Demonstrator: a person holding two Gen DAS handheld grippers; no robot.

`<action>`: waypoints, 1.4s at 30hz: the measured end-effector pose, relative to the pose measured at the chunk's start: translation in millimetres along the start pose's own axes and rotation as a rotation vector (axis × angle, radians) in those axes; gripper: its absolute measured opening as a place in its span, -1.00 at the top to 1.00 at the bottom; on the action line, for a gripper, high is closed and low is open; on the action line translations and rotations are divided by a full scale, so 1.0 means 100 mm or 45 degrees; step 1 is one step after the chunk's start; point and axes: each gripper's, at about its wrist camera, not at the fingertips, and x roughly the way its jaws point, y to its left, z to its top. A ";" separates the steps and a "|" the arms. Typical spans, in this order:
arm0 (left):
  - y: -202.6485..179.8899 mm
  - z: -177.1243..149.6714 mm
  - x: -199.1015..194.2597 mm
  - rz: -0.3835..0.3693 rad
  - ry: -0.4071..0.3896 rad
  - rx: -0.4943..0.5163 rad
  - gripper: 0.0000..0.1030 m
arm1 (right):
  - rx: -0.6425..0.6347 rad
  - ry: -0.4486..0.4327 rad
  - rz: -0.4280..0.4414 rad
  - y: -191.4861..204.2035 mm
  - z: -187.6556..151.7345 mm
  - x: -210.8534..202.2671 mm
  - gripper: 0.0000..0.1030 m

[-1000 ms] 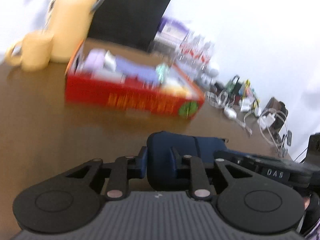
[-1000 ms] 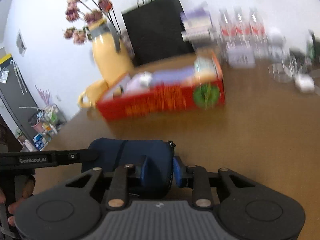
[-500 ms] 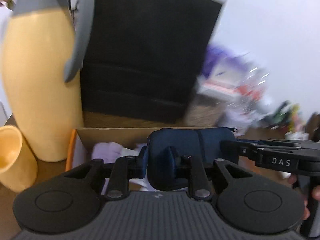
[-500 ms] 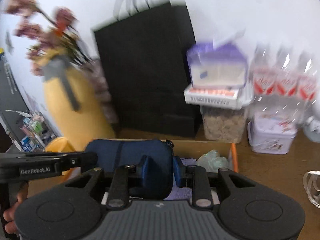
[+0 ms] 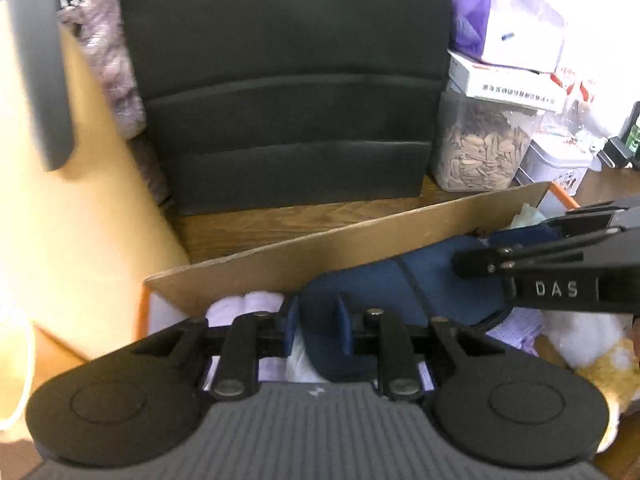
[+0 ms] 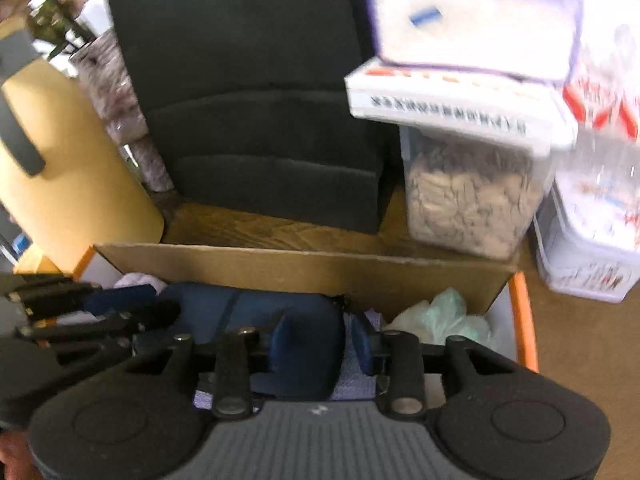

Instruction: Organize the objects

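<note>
The left tongs (image 5: 317,328) were pinched on one end of a dark navy zippered fabric pouch (image 5: 404,284), their blue pads pressing its edge, while the right tongs (image 6: 322,340) were opening at the pouch's other end: in the right wrist view one pad lay against the fabric and the other stood clear, with pale purple cloth showing in the gap. The pouch sat low inside the open cardboard box with orange outer sides (image 5: 360,236), over the things already there, so the placing looked nearly done; what seemed left was for the left tongs to let go and for both to withdraw. Whether the pouch rested fully on the contents or was partly carried by the left tongs could not be told. In the box lay rolled pale lilac cloths (image 5: 256,304), a crumpled pale green plastic wrapper (image 6: 440,316) in the far right corner, and a white fluffy plush toy with yellow patches (image 5: 580,340) at the right edge. Behind the box on the brown wooden counter (image 5: 280,220) stood a black paper bag (image 5: 288,80), a tall yellow ceramic vase with a grey handle (image 5: 60,200), and a clear plastic tub filled with pale seeds (image 5: 480,148), which carried a flat white carton (image 5: 508,80) and a purple-and-white packet (image 5: 512,28). A white lidded tin (image 6: 584,248) stood just beside the tub, and further items on the counter could not be judged.
</note>
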 end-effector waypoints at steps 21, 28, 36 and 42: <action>-0.50 -2.72 -3.34 0.049 -0.612 -0.027 -1.00 | 0.058 -0.439 0.067 0.54 -2.55 -2.84 -0.45; -0.56 -3.48 -3.57 0.062 -0.515 -0.273 -1.00 | 0.113 -0.416 -0.013 0.97 -3.83 -3.23 -0.62; -0.58 -3.67 -3.58 0.018 -0.427 -0.220 -1.00 | -0.032 -0.417 -0.080 1.43 -4.11 -3.43 -0.72; -0.54 -3.69 -3.50 -0.021 -0.344 -0.258 -1.00 | 0.000 -0.410 -0.094 1.50 -4.10 -3.37 -0.73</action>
